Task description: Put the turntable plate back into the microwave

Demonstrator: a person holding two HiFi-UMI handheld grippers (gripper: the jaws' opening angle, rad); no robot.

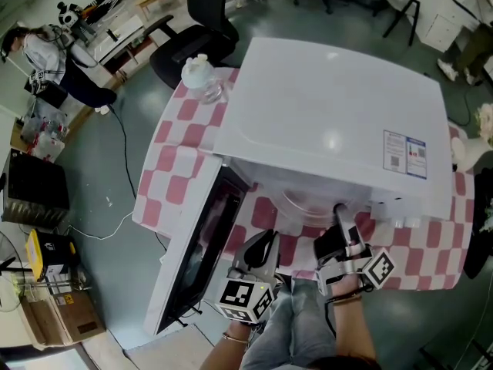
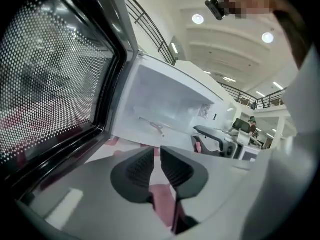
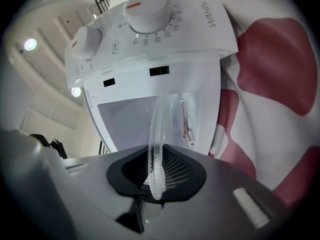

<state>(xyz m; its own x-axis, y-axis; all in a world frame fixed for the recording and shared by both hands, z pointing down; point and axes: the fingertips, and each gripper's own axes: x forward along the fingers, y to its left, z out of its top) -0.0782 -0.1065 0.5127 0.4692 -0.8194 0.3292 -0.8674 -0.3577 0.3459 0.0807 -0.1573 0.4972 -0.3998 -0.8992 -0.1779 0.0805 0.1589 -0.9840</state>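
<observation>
Glass shows edge-on in the right gripper view: the clear round glass turntable plate (image 3: pixel 158 129) has its rim pinched between the ribbed black pads of the right gripper (image 3: pixel 156 173), whose jaws are closed down to the thickness of that rim. From the pads the plate runs straight ahead toward the open front of the white box-shaped microwave (image 3: pixel 150 49), below its two round dials.

In the head view the right gripper (image 1: pixel 339 223) points at the microwave (image 1: pixel 331 106), and the plate (image 1: pixel 306 200) lies just beyond its tips at the mouth of the cavity, under the front edge of the top. How far inside it reaches cannot be told.

The left gripper (image 1: pixel 264 245) sits just beside the right one, near the black-framed microwave door (image 1: pixel 202 249), which hangs wide open to the left. In its own view the left gripper (image 2: pixel 155 165) has its jaws almost together, a thin slit between the pads and nothing in it; it is clear of the plate. Ahead of it lie the door's dotted mesh window (image 2: pixel 50 74) and the white cavity (image 2: pixel 165 101), with a pale spoked support (image 2: pixel 152 125) on the cavity floor.

The microwave stands on a red-and-white checked tablecloth (image 1: pixel 179 133).
</observation>
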